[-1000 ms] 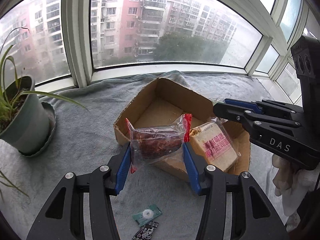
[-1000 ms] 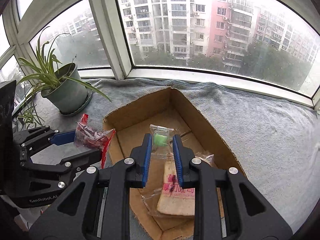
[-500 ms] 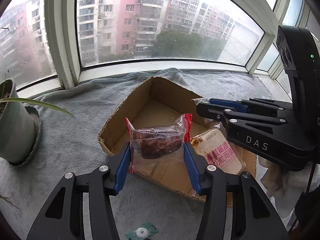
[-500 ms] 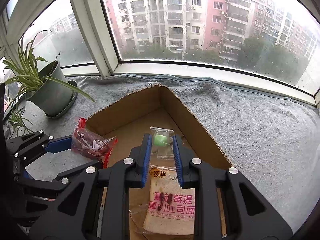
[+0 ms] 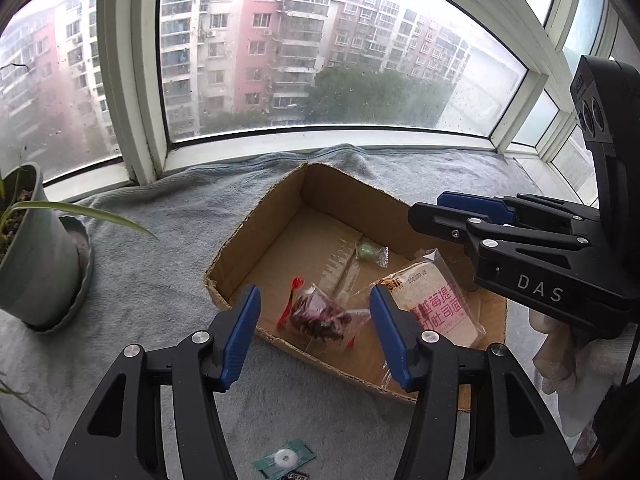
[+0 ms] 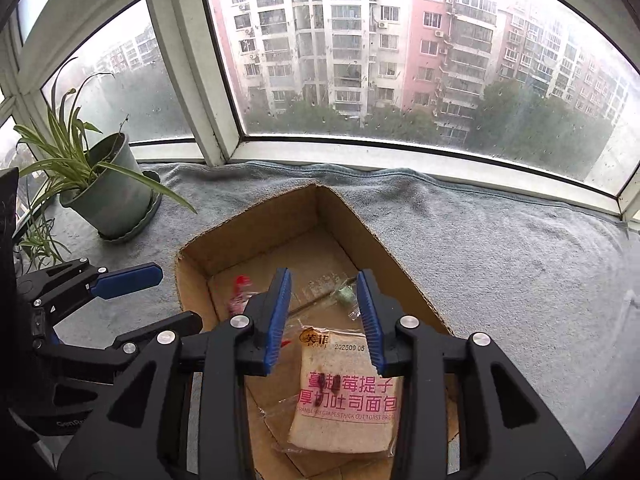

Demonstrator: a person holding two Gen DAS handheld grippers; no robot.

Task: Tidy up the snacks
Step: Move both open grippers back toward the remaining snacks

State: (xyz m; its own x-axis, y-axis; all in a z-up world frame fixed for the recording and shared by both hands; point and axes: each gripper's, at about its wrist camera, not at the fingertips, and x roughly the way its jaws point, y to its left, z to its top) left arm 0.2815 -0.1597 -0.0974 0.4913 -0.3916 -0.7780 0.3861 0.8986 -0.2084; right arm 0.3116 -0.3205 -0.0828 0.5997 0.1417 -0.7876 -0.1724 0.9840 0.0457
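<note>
An open cardboard box (image 5: 256,216) (image 6: 384,240) lies on a grey towel. Inside it lie a clear bag of dark red snacks (image 5: 320,316), blurred in the right wrist view (image 6: 240,292), a wrapped green candy (image 5: 370,251) (image 6: 346,294) and a packet of toast bread (image 5: 436,304) (image 6: 348,392). My left gripper (image 5: 314,324) is open and empty just above the red bag. My right gripper (image 6: 324,316) is open and empty above the box, also seen in the left wrist view (image 5: 444,208).
A potted spider plant (image 6: 108,196) (image 5: 28,248) stands on the towel left of the box. Small green and black packets (image 5: 284,460) lie on the towel near me. Windows close off the back; towel (image 6: 500,264) stretches right of the box.
Both grippers opened. The red snack bag dropped from my left gripper into the box, and the green candy dropped from my right gripper into the box.
</note>
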